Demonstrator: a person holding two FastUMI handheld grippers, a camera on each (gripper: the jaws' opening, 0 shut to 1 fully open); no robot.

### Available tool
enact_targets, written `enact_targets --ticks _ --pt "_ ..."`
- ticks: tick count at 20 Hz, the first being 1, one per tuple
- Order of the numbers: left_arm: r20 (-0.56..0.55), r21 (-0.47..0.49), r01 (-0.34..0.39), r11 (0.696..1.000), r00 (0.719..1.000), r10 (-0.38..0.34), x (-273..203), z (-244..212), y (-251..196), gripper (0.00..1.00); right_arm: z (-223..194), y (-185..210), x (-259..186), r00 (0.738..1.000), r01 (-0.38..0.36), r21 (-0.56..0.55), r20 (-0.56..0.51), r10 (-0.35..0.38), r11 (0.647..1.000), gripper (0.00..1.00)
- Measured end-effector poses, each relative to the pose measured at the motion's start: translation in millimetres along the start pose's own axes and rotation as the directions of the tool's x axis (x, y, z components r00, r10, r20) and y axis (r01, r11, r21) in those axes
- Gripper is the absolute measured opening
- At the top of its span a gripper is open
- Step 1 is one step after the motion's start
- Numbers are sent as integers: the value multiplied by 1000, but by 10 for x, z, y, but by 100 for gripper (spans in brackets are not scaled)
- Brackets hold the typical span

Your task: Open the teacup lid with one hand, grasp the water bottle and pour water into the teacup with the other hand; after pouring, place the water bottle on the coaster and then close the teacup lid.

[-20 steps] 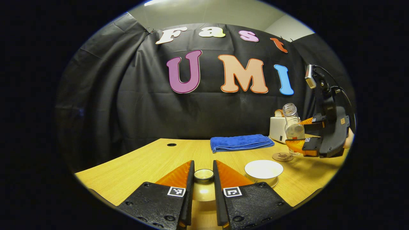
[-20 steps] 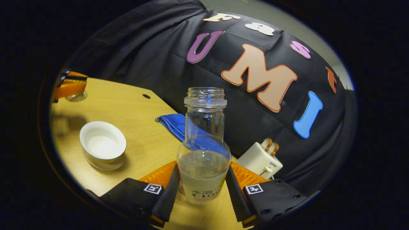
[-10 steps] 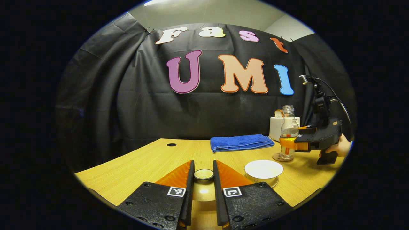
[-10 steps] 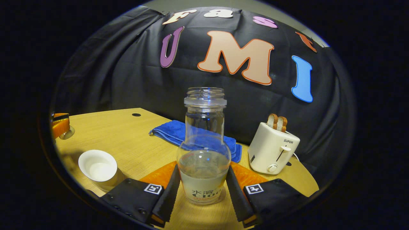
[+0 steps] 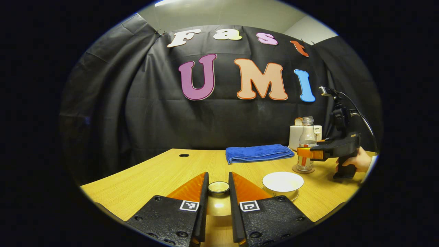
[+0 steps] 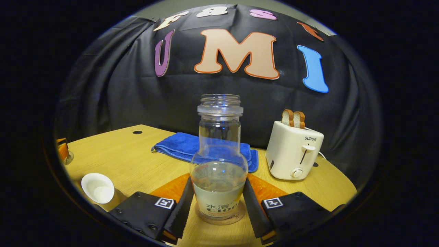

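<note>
In the left gripper view, the left gripper at bottom centre pinches the lid between its fingers, above the table. Right of it sits the open cup, white inside. Behind lies a blue towel. At right the bottle stands upright on the coaster, held by the right gripper in a hand.

In the right gripper view, the cup shows at lower left, the towel mid-frame. At bottom centre the right gripper has both fingers pressed on the bottle, which rests on the coaster. A toaster with bread stands at right.
</note>
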State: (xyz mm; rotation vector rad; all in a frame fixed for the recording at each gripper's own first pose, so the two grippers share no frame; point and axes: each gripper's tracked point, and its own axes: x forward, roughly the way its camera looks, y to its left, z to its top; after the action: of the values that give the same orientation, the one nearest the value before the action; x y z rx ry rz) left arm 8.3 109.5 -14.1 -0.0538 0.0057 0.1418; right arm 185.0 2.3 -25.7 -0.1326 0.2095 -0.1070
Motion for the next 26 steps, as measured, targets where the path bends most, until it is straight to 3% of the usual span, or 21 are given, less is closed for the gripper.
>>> enact_targets --ticks 17,19,21,26 --pt "0 0 9 1000 1000 -9 2 29 -35 28 -176 -92 59 1000 -17 89 -23 19 996 82" --pt "-1 -1 12 1000 1000 -12 21 2 -47 28 -157 -119 28 1000 -20 105 -7 21 994 89" --pt "0 -2 24 1000 1000 -24 51 10 -110 28 -162 -152 -4 1000 -19 117 -1 19 993 94" --pt "-4 -3 79 997 997 -79 217 -2 -408 28 -131 -197 -130 999 -19 121 29 16 992 91"
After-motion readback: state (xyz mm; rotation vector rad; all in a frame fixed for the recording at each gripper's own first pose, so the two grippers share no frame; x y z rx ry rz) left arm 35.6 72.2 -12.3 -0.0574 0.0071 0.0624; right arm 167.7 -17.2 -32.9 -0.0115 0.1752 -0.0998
